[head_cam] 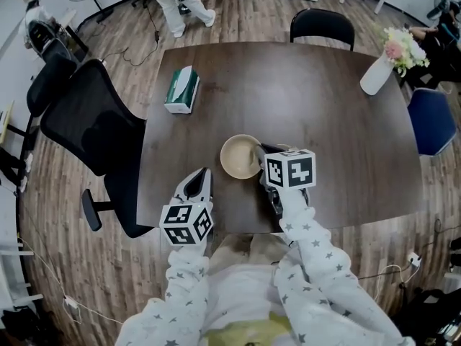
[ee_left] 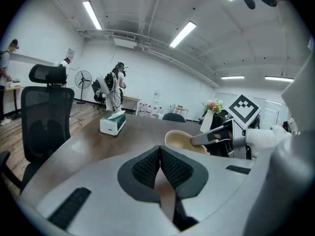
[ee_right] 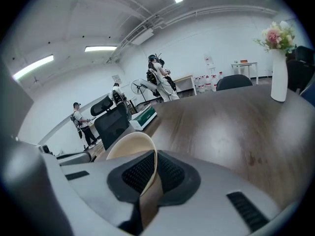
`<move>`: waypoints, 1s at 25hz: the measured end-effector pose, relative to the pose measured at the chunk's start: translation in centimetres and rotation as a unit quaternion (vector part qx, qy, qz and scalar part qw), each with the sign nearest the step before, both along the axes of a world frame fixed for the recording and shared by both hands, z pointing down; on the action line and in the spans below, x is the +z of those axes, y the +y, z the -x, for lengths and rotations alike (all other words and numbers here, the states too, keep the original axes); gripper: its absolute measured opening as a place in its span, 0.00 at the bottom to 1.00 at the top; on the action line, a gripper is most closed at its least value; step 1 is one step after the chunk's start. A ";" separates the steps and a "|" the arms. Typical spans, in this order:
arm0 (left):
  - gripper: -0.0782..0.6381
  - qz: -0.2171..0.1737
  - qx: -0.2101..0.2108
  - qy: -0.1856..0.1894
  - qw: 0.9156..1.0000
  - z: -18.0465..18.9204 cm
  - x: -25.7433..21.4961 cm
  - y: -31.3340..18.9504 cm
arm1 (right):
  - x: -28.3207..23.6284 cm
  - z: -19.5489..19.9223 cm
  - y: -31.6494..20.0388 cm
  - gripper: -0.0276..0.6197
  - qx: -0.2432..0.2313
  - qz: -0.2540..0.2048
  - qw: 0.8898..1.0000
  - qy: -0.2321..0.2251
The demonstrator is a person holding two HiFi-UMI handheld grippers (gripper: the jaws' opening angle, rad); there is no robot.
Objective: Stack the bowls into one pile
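A tan bowl (head_cam: 238, 156) is near the middle of the dark table (head_cam: 317, 99), tilted and lifted at its right side. My right gripper (head_cam: 260, 152) is shut on the bowl's right rim. In the right gripper view the thin wall of the bowl (ee_right: 129, 142) runs between the black pads of the right gripper (ee_right: 153, 165). My left gripper (head_cam: 201, 176) sits near the table's front edge, left of the bowl and apart from it. The left gripper (ee_left: 160, 154) has its pads pressed together with nothing between them; ahead of it are the bowl (ee_left: 178, 140) and the right gripper (ee_left: 210, 136).
A green and white tissue box (head_cam: 181, 89) lies at the table's left. A white vase with flowers (head_cam: 380, 68) stands at the far right corner. Black office chairs (head_cam: 90, 132) stand at the left and far side, a blue one (head_cam: 431, 120) at the right.
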State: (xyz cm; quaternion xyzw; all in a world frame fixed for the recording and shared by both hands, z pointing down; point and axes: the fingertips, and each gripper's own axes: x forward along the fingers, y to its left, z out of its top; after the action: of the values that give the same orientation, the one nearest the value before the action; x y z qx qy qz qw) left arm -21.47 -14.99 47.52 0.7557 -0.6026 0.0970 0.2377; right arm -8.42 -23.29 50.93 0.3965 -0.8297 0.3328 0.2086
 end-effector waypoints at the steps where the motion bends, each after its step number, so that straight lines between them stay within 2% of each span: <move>1: 0.15 0.000 0.003 0.001 1.000 -0.5 0.0 -0.2 | -0.1 -0.7 -0.1 0.09 0.005 0.001 1.000 0.000; 14: 0.15 0.005 0.050 0.008 0.999 -6.6 0.1 -2.9 | 0.3 -8.6 -1.4 0.09 0.059 0.018 0.998 0.006; 25: 0.15 0.021 0.077 0.010 0.997 -10.0 1.0 -3.8 | 3.2 -12.0 -0.8 0.09 0.067 0.058 0.996 0.030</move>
State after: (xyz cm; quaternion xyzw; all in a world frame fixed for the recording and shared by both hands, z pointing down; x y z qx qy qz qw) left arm -11.52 -18.78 48.56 0.7953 -0.5383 0.1205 0.2515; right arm 3.62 -24.13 54.14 0.4485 -0.7739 0.3818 0.2328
